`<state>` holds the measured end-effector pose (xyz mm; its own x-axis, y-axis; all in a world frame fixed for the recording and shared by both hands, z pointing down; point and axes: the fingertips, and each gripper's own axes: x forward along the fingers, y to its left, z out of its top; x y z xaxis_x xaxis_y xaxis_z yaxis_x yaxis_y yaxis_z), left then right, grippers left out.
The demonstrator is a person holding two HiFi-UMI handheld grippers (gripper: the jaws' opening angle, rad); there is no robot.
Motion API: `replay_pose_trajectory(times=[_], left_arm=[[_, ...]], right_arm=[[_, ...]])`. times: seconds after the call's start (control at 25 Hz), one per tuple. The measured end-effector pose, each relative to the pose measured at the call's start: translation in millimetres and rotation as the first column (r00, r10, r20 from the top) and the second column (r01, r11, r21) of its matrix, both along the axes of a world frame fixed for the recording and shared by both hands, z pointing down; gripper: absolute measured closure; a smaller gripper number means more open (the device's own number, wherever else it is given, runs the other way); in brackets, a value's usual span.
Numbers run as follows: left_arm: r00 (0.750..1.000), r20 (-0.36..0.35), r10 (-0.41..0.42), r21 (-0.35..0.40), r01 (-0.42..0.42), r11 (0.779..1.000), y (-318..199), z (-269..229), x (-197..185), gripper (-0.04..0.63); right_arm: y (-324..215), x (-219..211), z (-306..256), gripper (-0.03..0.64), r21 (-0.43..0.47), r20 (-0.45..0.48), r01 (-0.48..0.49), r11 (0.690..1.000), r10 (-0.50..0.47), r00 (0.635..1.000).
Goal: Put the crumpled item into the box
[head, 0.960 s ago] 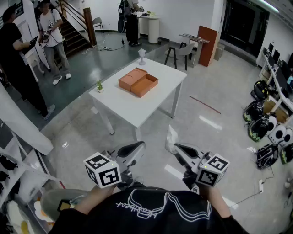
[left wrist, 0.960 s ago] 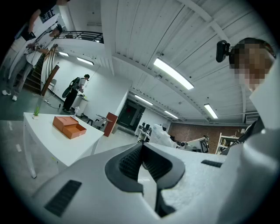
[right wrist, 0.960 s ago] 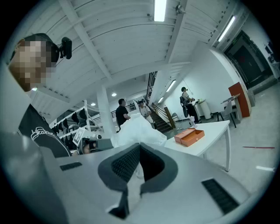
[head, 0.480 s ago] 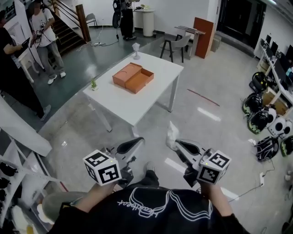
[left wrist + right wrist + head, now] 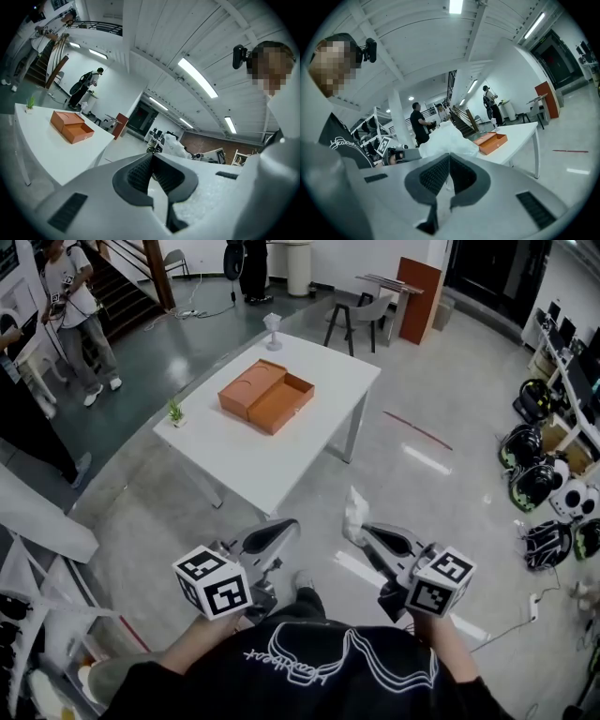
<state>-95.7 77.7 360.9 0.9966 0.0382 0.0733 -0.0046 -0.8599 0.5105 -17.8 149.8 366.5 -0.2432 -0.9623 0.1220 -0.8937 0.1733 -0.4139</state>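
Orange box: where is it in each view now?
Head view: orange box, upper centre-left, on the white table.
Left gripper view: middle left, on that table.
Right gripper view: right of centre.
Shared landmark: the white table.

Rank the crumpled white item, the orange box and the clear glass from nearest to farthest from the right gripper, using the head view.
1. The crumpled white item: pinched at the tips of the right gripper.
2. The orange box: on the white table, ahead and to the left.
3. The clear glass: at the table's far corner, beyond the box.
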Motion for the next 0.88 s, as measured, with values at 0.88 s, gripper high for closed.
replay_pose_trajectory(times=[0.88], left_arm=[[0.989,0.098,-0.113,-0.079,0.120,0.990,-234.0,48.4,120.8,0.591]], right_arm=[[-244.8,122.3,45.1,0.611,-0.153,-0.036,0.099,0.983,-0.105,0.994]])
